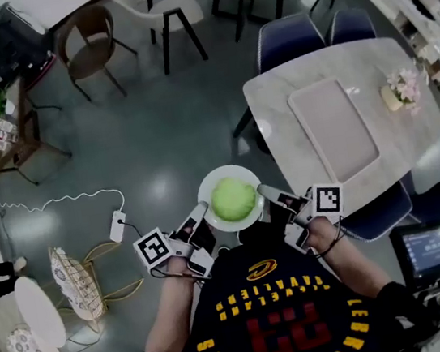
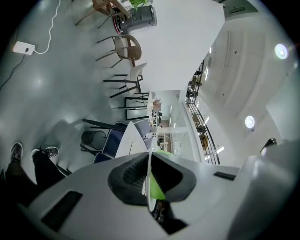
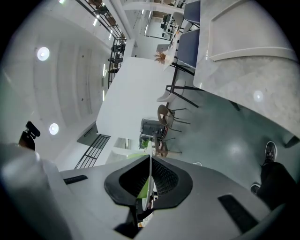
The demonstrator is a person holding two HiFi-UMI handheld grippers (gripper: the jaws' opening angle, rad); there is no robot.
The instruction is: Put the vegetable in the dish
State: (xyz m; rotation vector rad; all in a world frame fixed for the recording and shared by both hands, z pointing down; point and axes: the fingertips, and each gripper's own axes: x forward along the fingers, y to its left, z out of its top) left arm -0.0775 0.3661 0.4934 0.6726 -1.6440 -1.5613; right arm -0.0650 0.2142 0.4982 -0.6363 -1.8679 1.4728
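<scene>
My left tongs are closed down on the left rim of the white dish, its thin edge pinched between the pads. My right tongs are clamped the same way on the opposite rim. The round green vegetable sits in the middle of the dish, so that part of the job looks done. The dish itself hangs in the air over the grey floor, just short of the near corner of the marble worktop. My worry is the grip. Both holds are on a slim, smooth rim, so if one hand pulls away from the other or drops lower, I expect the dish to slip out or tilt. The vegetable, being round, would then roll off onto the floor.
</scene>
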